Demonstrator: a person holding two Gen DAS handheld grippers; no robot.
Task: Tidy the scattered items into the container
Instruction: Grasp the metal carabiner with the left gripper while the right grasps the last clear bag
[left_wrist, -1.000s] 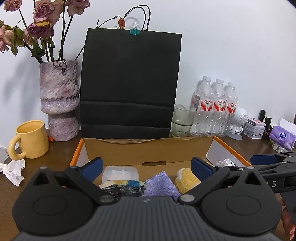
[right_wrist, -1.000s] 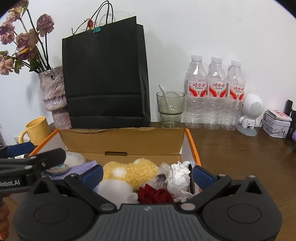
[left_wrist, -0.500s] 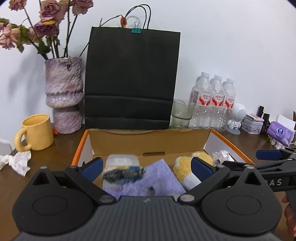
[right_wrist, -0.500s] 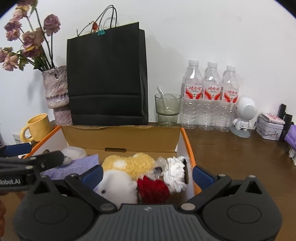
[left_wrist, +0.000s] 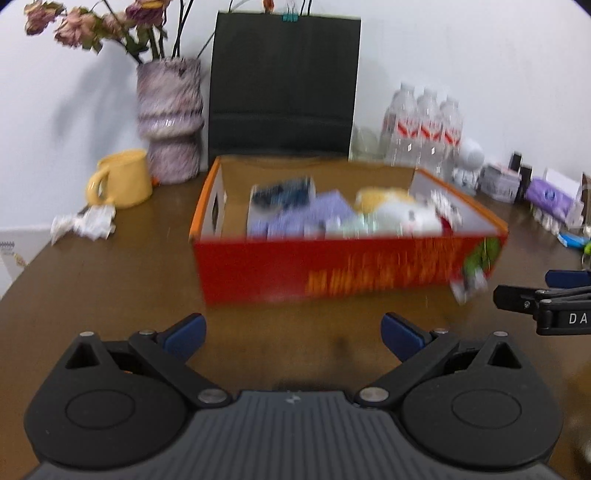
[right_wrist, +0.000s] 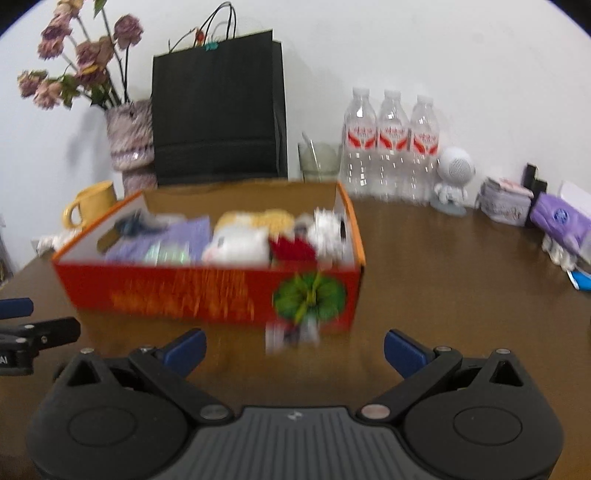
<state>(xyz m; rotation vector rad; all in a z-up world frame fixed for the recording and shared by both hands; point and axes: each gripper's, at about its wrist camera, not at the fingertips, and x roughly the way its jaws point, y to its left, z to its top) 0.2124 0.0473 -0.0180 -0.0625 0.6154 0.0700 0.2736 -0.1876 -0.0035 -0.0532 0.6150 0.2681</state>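
**Both grippers spread and empty, box full on the table**

From my left wrist camera, the left gripper (left_wrist: 291, 330) stands wide open with nothing between its blue fingers, hanging over bare brown table (left_wrist: 110, 288). The red box (left_wrist: 347, 258) sits just beyond it, in the middle of the table, blurred. Inside I can make out a purple cloth (left_wrist: 314, 218), a yellow-and-white plush toy (left_wrist: 399, 210) to its right, and a dark blue packet (left_wrist: 284, 192) toward the far left. A crumpled paper (left_wrist: 83, 223) lies on the table left of the box, near the yellow mug (left_wrist: 120, 179). The right gripper (left_wrist: 546, 291) pokes in from the right edge.

From my right wrist camera, the right gripper (right_wrist: 293, 349) is likewise fully spread and holding nothing. The red box (right_wrist: 207, 291) is just ahead and slightly left, its near wall showing a green emblem (right_wrist: 310, 295). The plush toy (right_wrist: 240, 242) lies mid-box, a red item (right_wrist: 291, 247) and white crumpled paper (right_wrist: 328, 230) at the right end, purple cloth (right_wrist: 177, 236) on the left. Far behind stand a black bag (right_wrist: 218, 110) and three water bottles (right_wrist: 389, 144). The left gripper (right_wrist: 33, 321) shows at the left edge; from here I cannot tell how it stands.
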